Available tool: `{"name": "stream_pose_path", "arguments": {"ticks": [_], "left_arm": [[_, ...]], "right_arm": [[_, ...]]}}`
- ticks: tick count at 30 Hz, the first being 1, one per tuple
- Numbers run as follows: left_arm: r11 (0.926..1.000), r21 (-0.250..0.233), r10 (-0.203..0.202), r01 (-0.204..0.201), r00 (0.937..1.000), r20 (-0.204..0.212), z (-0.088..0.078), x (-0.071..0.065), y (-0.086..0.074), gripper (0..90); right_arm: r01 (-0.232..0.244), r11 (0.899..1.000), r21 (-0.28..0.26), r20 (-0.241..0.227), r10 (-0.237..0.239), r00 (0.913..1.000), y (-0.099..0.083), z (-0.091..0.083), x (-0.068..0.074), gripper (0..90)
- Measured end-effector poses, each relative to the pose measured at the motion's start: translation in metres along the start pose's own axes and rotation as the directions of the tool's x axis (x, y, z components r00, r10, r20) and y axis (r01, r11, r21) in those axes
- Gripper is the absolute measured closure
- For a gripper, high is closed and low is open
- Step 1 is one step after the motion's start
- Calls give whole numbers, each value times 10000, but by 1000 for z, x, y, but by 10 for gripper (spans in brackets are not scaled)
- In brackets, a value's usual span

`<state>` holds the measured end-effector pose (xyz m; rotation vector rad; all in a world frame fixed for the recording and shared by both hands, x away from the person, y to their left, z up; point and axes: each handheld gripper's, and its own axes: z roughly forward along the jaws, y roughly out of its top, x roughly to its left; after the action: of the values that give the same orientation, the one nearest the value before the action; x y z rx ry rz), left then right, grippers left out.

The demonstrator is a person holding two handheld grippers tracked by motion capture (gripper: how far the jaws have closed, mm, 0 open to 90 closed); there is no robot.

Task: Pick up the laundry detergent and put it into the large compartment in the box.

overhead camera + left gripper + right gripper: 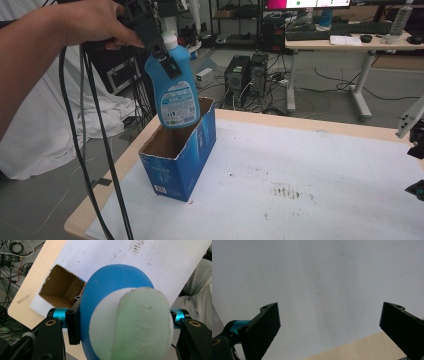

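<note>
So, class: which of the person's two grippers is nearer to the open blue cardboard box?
Left. The left gripper holds the blue plastic spray bottle just above the open blue cardboard box; the right gripper hangs open over the table's white sheet, far off.

My left gripper's matt black jaws clamp a smooth, glossy blue plastic spray bottle (175,95) with a paper label. Below: blue printed cardboard box (192,155), raw brown inside; white matt paper sheet (310,180), smudged, over pale wood tabletop (90,212).

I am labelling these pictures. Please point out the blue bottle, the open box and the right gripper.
blue bottle (176,100), high view, on its label.
open box (192,150), high view, on its blue side wall.
right gripper (329,322), right gripper view, midway between its open jaws.
</note>
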<state>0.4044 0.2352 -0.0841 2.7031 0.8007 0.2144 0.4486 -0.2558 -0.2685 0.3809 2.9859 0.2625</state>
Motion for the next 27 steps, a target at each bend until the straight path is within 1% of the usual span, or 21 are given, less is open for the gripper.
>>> {"name": "stream_pose_path", "arguments": {"ticks": [1, 2, 5, 11, 14, 19, 21, 26, 27], "left_arm": [[10000, -3, 19, -19, 10000, -15, 0, 2, -2, 378], [10000, -37, 10, -10, 10000, -24, 1, 3, -4, 378], [10000, -22, 95, -95, 10000, -13, 4, 9, -10, 378], [9996, 92, 283, -282, 9996, -67, 15, 16, -19, 378], [9994, 162, 293, -292, 9996, -37, 21, 20, -26, 378], [9987, 240, 451, -453, 9990, 77, 33, 23, -33, 378], [9983, 325, 487, -490, 9988, 97, 40, 23, -35, 378], [9968, 376, 693, -701, 9973, 225, 54, 20, -40, 379], [9964, 421, 732, -742, 9970, 236, 56, 20, -40, 378]], "right_arm": [[47, 10000, -29, -8, -47, 10000, 0, 0, -1, 23], [-46, 10000, -5, -9, 46, 10000, 0, 1, -1, 23], [-47, 10000, 3, -17, 47, 10000, 0, 2, -2, 23], [-181, 9998, -24, -7, 181, 9998, -1, 2, -5, 23], [-279, 9996, 47, -5, 279, 9996, -2, 2, -5, 23], [-398, 9992, 44, 17, 398, 9992, -2, 2, -6, 23], [-375, 9993, 70, 16, 375, 9993, -1, 3, -6, 23], [-432, 9990, 135, -12, 432, 9991, 1, 4, -5, 23], [-377, 9992, 92, 4, 377, 9993, 1, 4, -6, 23]]}}
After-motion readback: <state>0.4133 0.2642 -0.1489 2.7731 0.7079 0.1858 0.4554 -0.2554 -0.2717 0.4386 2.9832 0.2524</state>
